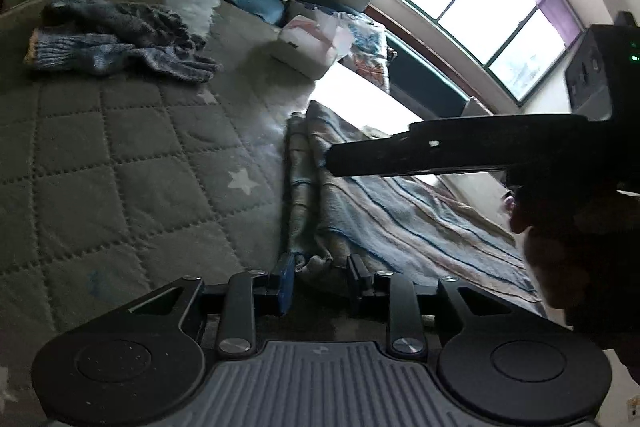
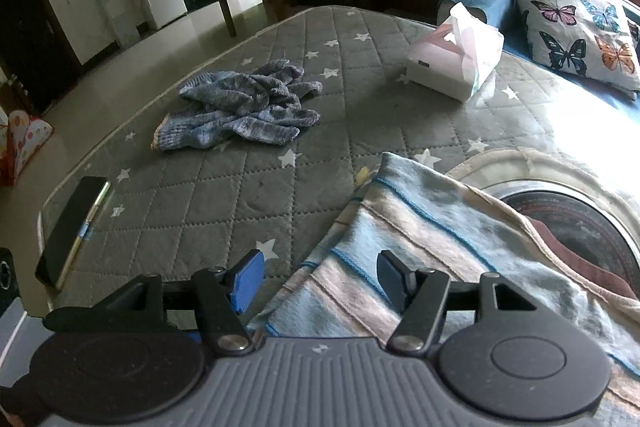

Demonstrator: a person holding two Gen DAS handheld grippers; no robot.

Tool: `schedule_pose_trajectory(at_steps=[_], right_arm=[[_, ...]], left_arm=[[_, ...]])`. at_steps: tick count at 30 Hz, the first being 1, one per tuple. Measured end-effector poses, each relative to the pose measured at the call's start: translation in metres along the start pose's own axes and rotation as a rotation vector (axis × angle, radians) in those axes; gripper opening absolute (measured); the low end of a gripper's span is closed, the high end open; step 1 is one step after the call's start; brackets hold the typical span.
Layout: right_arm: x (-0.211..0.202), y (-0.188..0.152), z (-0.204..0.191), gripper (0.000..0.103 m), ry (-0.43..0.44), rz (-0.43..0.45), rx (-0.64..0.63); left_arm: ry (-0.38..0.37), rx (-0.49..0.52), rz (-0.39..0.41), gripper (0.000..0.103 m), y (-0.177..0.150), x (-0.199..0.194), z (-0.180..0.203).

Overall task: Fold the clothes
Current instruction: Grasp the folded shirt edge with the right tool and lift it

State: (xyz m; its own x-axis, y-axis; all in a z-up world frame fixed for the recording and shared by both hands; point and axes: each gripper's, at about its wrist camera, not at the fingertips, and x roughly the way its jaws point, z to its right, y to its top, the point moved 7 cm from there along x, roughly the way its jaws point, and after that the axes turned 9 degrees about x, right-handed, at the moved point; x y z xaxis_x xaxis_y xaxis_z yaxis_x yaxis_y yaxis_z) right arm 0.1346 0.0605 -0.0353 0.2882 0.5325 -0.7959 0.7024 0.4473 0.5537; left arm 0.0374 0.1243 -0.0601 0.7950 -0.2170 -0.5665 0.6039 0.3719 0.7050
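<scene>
Left wrist view: my left gripper [image 1: 322,273] pinches a bunched edge of the striped cloth [image 1: 400,211], which lies in rough folds near the mattress [image 1: 120,147] side edge. Right wrist view: my right gripper [image 2: 320,277] stands wide over the same cloth; blue knit garments [image 2: 240,111] sit crumpled mid-mattress, so folding remains.
</scene>
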Motion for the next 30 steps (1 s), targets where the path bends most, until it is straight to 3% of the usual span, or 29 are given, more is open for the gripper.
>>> schedule_pose_trajectory(at_steps=[4,13,16,19,21,23,27,30], right_arm=[[0.004,0.002,-0.001,0.069,-0.027,-0.009,-0.014],[0.019,0.008,-0.005,0.069,-0.12,-0.06,-0.085],[0.022,0.008,-0.002,0.062,-0.151,-0.066,-0.1],[0.023,0.008,0.004,0.043,-0.167,-0.068,-0.087],[0.021,0.008,0.011,0.024,-0.164,-0.064,-0.063],[0.015,0.008,0.019,0.015,-0.139,-0.05,-0.013],[-0.007,0.007,0.041,0.011,-0.093,0.0,0.077],[-0.031,0.004,0.064,0.01,-0.05,0.043,0.166]], left_arm=[[-0.029,0.031,0.041,0.014,0.008,-0.006,0.012],[-0.086,0.124,0.092,0.01,0.025,-0.005,0.052],[-0.114,0.145,0.092,0.01,0.026,-0.002,0.063],[-0.127,0.163,0.087,0.01,0.026,0.0,0.071],[-0.132,0.171,0.088,0.011,0.025,-0.001,0.073],[-0.141,0.18,0.092,0.012,0.026,-0.002,0.075],[-0.202,0.213,0.112,0.014,0.027,-0.01,0.089],[-0.228,0.243,0.113,0.024,0.027,-0.012,0.103]])
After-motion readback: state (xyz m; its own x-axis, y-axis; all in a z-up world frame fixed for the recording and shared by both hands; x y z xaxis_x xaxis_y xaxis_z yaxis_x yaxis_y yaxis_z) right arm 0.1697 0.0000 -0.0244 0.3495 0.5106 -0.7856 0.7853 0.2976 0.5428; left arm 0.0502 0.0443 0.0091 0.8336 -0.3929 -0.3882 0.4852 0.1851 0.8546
